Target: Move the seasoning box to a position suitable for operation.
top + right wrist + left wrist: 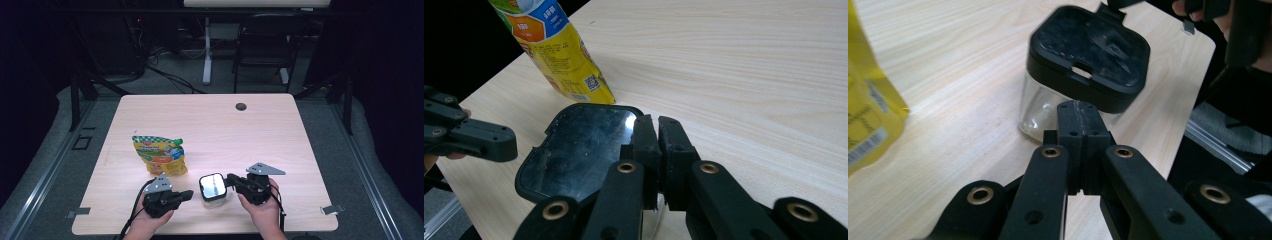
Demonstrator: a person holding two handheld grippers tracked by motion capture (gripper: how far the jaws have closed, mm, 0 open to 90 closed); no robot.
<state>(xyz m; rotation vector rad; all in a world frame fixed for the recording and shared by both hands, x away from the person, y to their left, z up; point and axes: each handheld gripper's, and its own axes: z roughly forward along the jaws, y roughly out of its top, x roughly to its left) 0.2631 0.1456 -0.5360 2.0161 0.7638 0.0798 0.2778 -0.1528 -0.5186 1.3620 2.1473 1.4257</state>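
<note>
A small clear jar [212,189] with a glossy black lid [1088,50] stands near the table's front edge, between my two grippers. My left gripper [190,194] lies just left of the jar, its jaws shut and empty; in the left gripper view its tips [1079,107] point at the jar's glass wall just under the lid. From the right, my right gripper [229,181] reaches the lid's edge [579,150], jaws [657,122] shut over the rim; whether they pinch the rim is unclear. A yellow snack pouch [160,155] lies flat behind the left gripper.
The light wooden table [210,125] has a cable hole [241,106] near its far edge and metal clips [330,210] at its front corners. Beyond it stand a dark chair [265,45] and a desk leg [207,55].
</note>
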